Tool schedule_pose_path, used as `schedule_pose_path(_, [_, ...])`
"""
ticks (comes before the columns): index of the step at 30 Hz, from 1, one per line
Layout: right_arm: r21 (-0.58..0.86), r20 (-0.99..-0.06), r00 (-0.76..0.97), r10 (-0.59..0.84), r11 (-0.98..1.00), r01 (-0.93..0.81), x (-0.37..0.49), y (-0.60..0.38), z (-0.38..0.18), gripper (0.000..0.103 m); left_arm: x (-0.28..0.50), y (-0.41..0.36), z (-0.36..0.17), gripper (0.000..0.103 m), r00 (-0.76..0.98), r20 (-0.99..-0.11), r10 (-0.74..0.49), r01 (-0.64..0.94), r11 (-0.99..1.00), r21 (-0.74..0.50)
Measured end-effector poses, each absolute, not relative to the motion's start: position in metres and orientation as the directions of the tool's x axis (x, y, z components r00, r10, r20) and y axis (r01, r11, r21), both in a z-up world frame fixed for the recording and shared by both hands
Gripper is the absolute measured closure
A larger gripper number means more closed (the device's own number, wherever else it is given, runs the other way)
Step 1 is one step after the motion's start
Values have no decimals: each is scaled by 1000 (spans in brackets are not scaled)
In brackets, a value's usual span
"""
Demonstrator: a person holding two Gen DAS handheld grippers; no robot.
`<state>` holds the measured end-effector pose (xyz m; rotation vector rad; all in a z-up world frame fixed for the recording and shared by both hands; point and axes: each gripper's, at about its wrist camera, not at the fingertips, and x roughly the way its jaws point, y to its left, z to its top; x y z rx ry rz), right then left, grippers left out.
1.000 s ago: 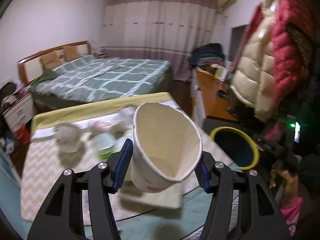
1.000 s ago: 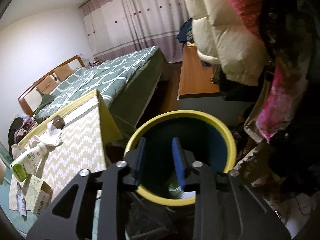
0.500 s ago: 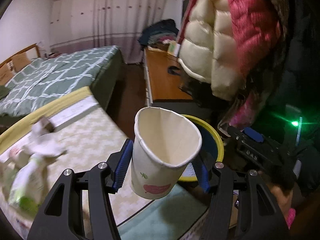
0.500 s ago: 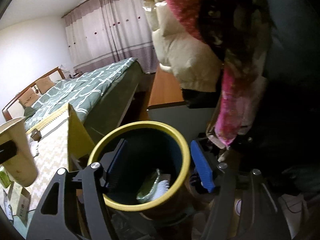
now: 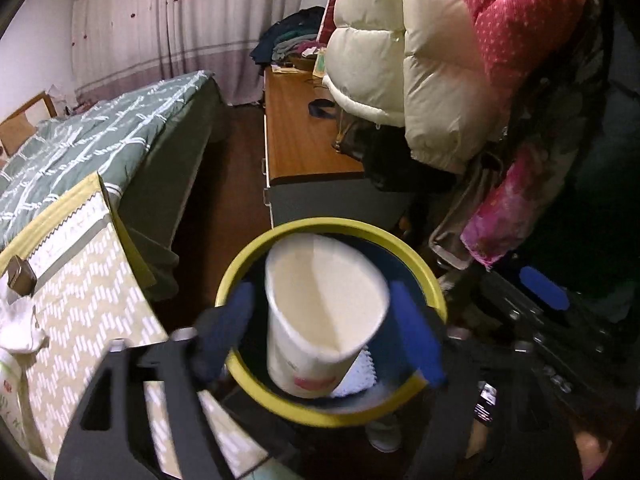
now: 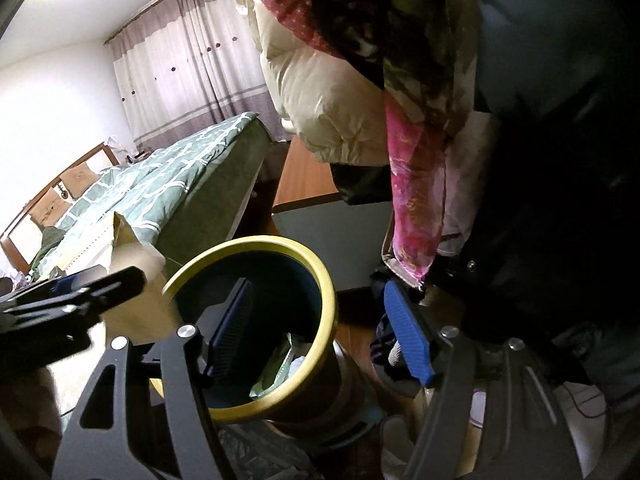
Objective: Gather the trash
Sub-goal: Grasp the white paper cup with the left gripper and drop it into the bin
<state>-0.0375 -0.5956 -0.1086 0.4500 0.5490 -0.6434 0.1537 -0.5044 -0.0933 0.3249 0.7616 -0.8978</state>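
Note:
A white paper cup [image 5: 320, 312] with a red mark sits between the blue pads of my left gripper [image 5: 324, 328], right over the mouth of a dark bin with a yellow rim [image 5: 332, 232]. The jaws look wider than the cup and the frame is blurred, so the grip is unclear. White and green trash [image 6: 280, 364] lies in the bin [image 6: 256, 244]. My right gripper [image 6: 316, 336] is open and empty, one pad over the bin and one outside its right rim. The left gripper's body [image 6: 68, 300] shows at the left of the right wrist view.
A table with a yellow zigzag cloth [image 5: 84, 280] stands left of the bin, with white tissue [image 5: 16, 324] on it. A green bed [image 5: 100, 128] lies behind. A wooden dresser [image 5: 300, 128] and hanging coats [image 5: 420, 60] crowd the right side.
My left gripper carried the cup from over the table to above the bin, and its jaws have spread. My right gripper opened wide and shifted right of the bin.

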Motion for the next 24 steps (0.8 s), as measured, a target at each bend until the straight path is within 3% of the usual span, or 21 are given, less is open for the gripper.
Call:
schedule_pose_path(6, [222,-599,677,-427,724,653,-36,-591,-107,36,158,-484,-83,21,386,-708,-592,772,627,-102])
schedule_pose_path(10, [214,-597,685,-417,740,637,-32,-582,-104,35,145,-431,-49,12,424,-651,-629,750,648,-137])
schedule_pose_path(14, [205,-598,703,-385,774,599,-18,-563,-102,35,131,-368,-18,9,509,-598,-620,708,696,-119])
schedule_pose_path(19, [183,-603,730,-322,834,520,5,-523,-97,35,124,-274,9,8,625,-545,-559,593,794,-134])
schedule_pose_path(24, [166,-602,760,-246,892,420,26,-474,-90,35,113,-184,19,8,747,-517,-418,436,895,-92])
